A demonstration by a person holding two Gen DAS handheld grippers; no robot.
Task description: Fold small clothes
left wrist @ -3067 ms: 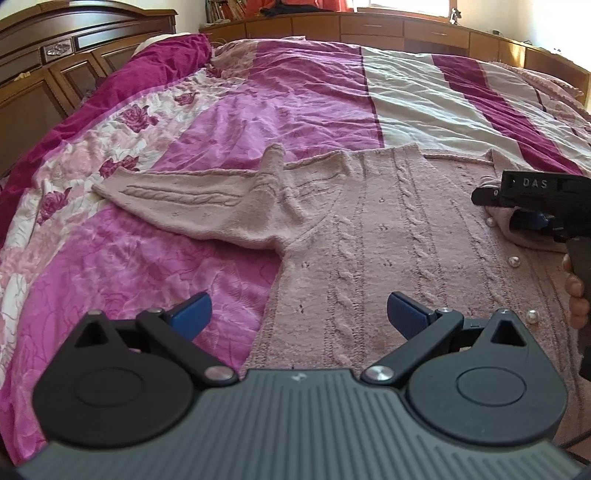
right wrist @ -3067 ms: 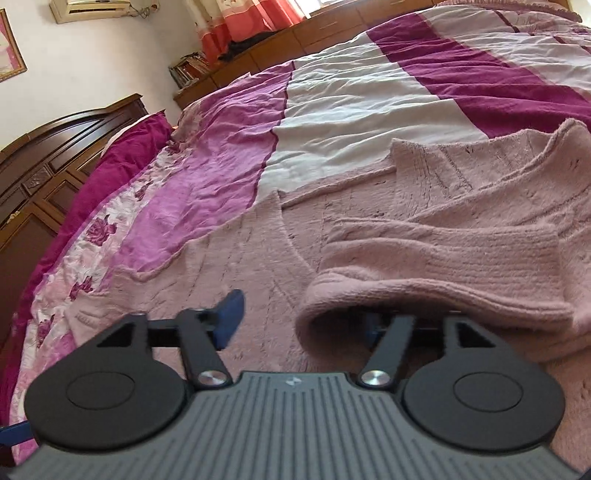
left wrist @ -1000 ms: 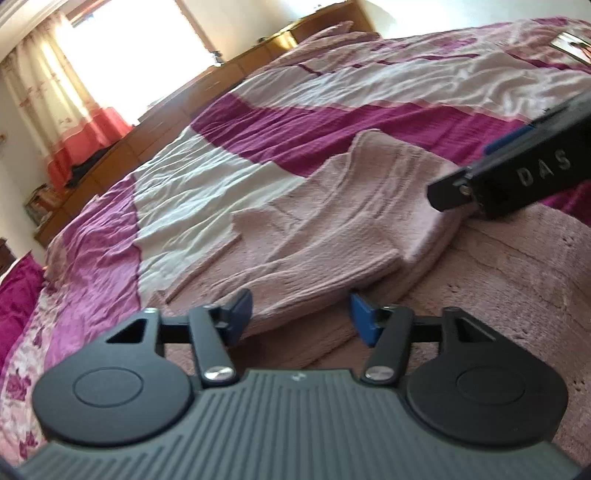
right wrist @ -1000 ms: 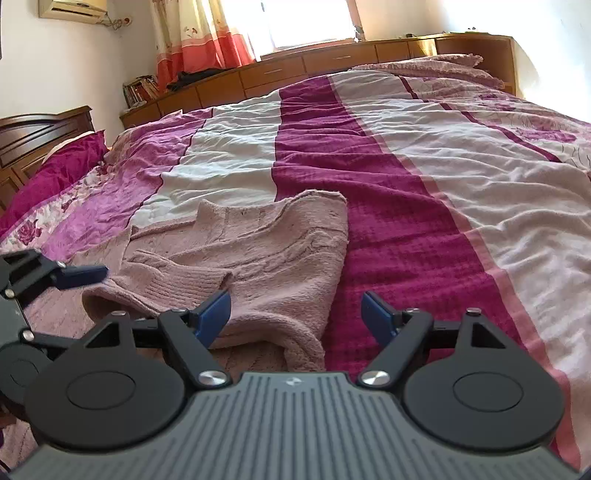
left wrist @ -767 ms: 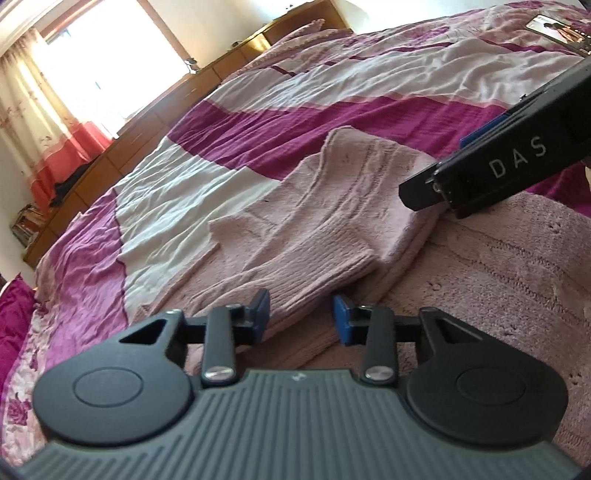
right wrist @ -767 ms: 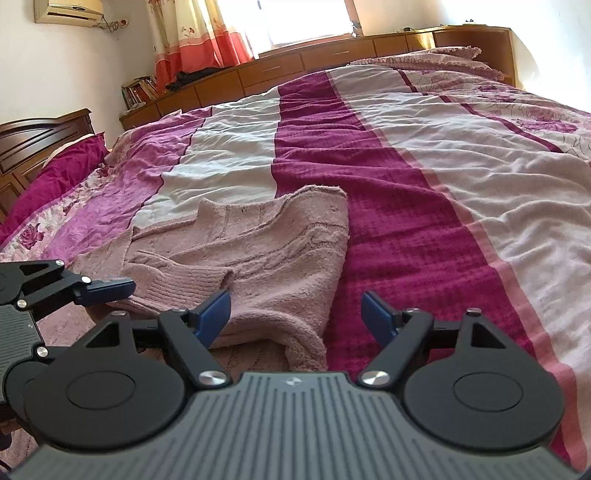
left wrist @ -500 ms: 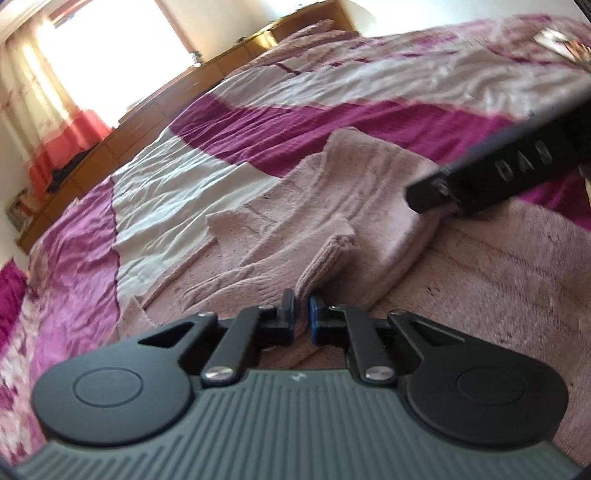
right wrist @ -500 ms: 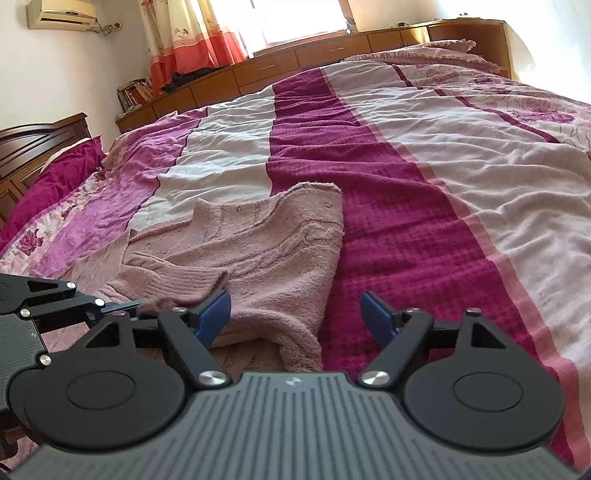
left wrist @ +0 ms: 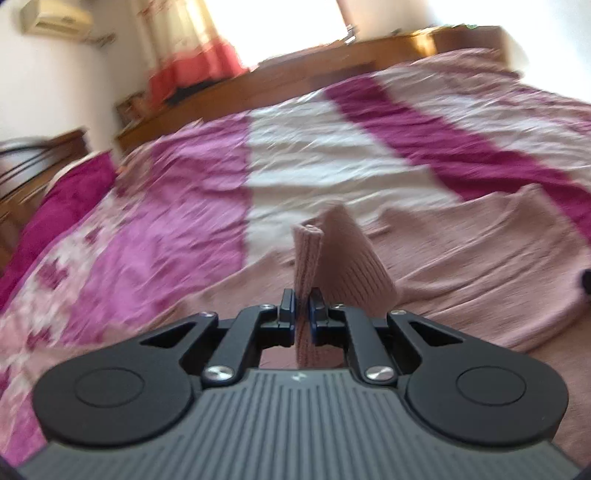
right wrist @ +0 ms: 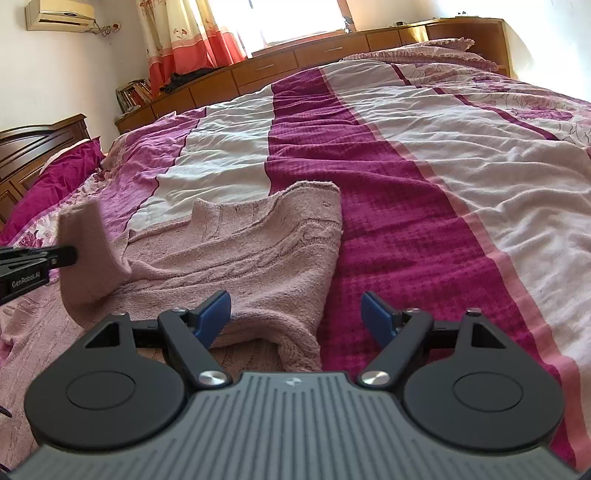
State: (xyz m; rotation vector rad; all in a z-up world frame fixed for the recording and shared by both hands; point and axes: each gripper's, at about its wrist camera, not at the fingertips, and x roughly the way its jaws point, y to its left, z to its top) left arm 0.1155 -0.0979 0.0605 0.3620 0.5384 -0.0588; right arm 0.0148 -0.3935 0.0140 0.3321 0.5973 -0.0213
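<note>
Filling most of both views: bedspread (right wrist: pixel 424 155), striped magenta, white and pink, wrinkling all over. Running along the far edge: wooden drawer unit (right wrist: pixel 314 51), with orange-red curtains (right wrist: pixel 192 33) hanging above it at the window. Mounted high on the left wall: air conditioner (right wrist: pixel 59 13). Showing at far left: dark wooden headboard (right wrist: pixel 33 144).

Lying spread on the near-left part of the bedspread: dusty-pink knit cardigan (right wrist: pixel 240 243), its body flat, one edge bunching just ahead of the right gripper.

Lifting clear of the cardigan body: ribbed sleeve cuff (left wrist: pixel 314 251), standing upright in the left wrist view, blurred in the right wrist view.

Clamping that cuff: left gripper (left wrist: pixel 303 306), blue pads pressing the knit from both sides, almost touching.

Hovering low over the cardigan edge: right gripper (right wrist: pixel 295 314), jaws spreading wide, nothing between the pads.
</note>
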